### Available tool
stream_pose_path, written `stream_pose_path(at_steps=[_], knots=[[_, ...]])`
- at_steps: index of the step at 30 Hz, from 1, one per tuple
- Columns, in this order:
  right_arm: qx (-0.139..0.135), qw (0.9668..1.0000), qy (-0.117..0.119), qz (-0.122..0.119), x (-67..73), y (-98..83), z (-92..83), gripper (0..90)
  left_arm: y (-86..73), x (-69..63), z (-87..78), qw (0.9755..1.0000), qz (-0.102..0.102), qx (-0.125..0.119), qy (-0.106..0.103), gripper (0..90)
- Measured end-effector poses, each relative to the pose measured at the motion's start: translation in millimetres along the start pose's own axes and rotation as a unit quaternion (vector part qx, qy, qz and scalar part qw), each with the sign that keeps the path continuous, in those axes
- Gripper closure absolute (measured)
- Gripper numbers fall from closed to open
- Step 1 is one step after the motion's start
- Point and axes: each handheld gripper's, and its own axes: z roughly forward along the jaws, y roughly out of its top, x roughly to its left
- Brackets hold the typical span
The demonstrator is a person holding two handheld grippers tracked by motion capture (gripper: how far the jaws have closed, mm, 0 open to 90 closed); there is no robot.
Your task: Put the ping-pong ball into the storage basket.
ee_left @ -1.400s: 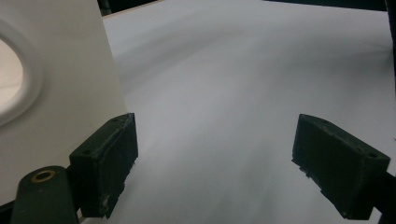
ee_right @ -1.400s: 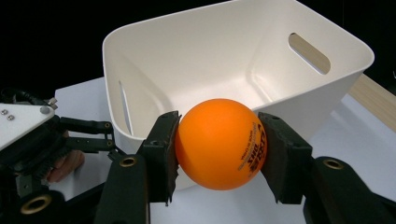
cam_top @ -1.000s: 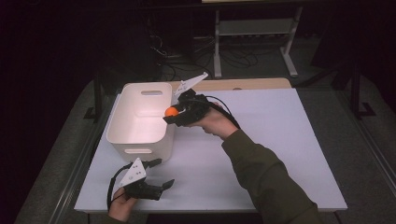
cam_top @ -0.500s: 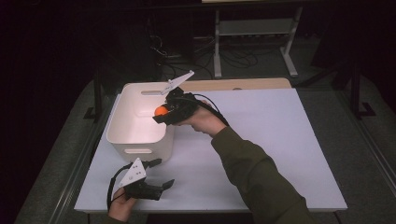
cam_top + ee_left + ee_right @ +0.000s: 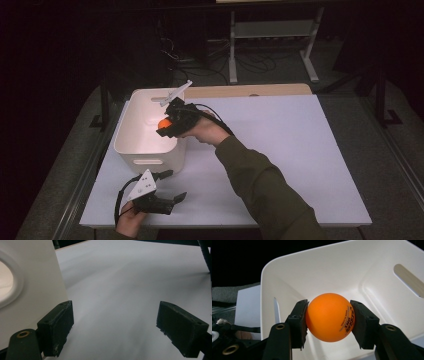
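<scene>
White plastic bin [image 5: 30, 285] just beside left tongs [image 5: 167, 186], released, resting low over the counter [image 5: 300, 150]. Orange ball [image 5: 329, 317] clenched between right tongs [image 5: 329, 322], above the bin interior. Likely light, smooth, slippery; grip across widest diameter, moderate pressure.

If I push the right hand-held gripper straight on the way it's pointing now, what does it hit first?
Probably the inside of the white bin. The right hand-held gripper holds the orange ball over the opening, aimed down into it, so floor or far wall comes first; depth is hard to judge.
</scene>
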Motion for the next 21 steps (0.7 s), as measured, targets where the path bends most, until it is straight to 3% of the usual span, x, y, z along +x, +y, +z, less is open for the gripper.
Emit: stream_pose_path(at_steps=[11,21], knots=[[0.036,0.9993,0.003,-0.014,4.4,-0.3,16.8,48.1,0.0,-0.1,-0.1,1.0000,0.001,0.000,0.001,14.2],[0.021,0.9997,0.000,-0.011,3.7,2.7,8.9,38.8,-0.1,0.4,0.0,1.0000,-0.004,-0.001,0.002,14.1]])
